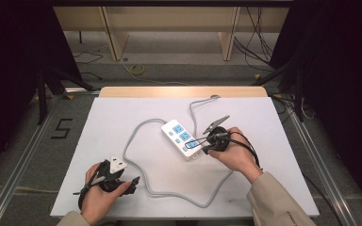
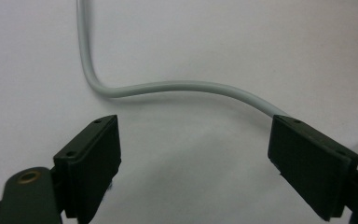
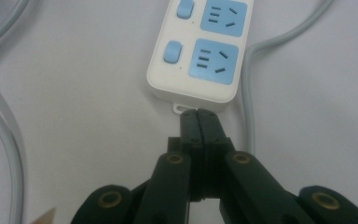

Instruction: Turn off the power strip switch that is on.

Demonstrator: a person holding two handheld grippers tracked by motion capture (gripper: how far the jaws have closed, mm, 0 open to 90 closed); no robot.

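White power strip (image 3: 196, 51) sits at the right gripper (image 3: 199, 116) (jaws pressed together, empty); left gripper (image 2: 193, 158) gapes over grey cable (image 2: 168, 87).

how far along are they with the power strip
Early. Done: the right gripper is shut, its tips at the end of the power strip. In hand: nothing gripped; the left gripper is open beside the cord. Left: any actual handling; both sockets are empty.
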